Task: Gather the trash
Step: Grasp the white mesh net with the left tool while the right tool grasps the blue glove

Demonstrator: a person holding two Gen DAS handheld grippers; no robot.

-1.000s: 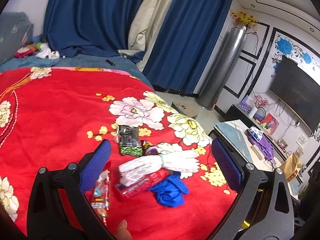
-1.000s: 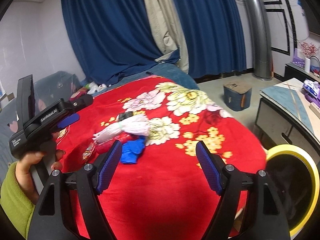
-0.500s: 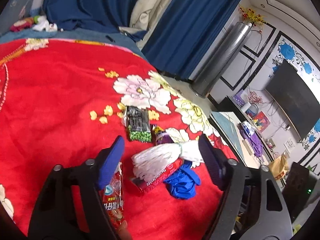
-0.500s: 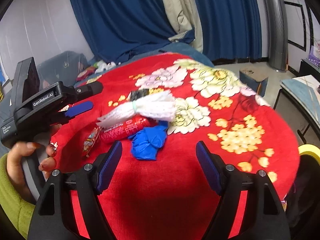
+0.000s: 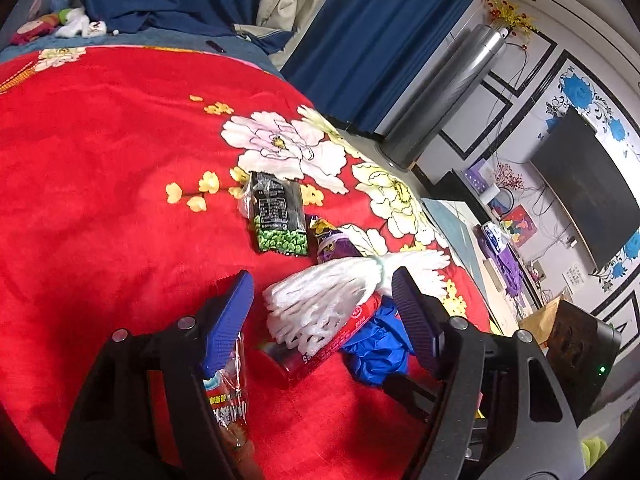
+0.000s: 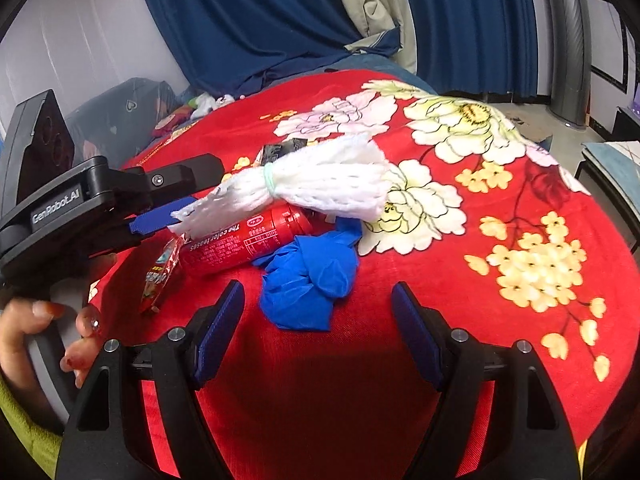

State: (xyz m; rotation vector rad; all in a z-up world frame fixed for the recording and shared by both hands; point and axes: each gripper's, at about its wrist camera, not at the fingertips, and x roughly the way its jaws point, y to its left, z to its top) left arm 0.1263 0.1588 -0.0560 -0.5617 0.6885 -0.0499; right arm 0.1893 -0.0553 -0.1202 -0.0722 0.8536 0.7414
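A heap of trash lies on the red flowered blanket [image 5: 100,184]: a white foam net bundle [image 5: 320,300], a red can [image 5: 304,360] under it, a crumpled blue glove [image 5: 376,348], a black and green snack packet [image 5: 276,216], a purple wrapper [image 5: 332,242] and a red sachet [image 5: 230,396]. My left gripper [image 5: 322,312] is open, its pads either side of the foam net without pressing it. My right gripper [image 6: 318,320] stands open just short of the blue glove [image 6: 308,280]. In the right wrist view the left gripper [image 6: 200,186] reaches in beside the net [image 6: 320,184] and the can [image 6: 244,240].
A person's hand [image 6: 60,340] holds the left gripper's handle. The bed's edge curves round to the right; beyond it stand a low table [image 5: 452,224], a TV [image 5: 580,184] and a tall silver cylinder [image 5: 440,96]. Blue curtains [image 6: 260,20] hang behind the bed.
The left gripper's jaws have narrowed and it has dropped closer over the foam net. The right gripper has come down and forward toward the blue glove, which now looks larger.
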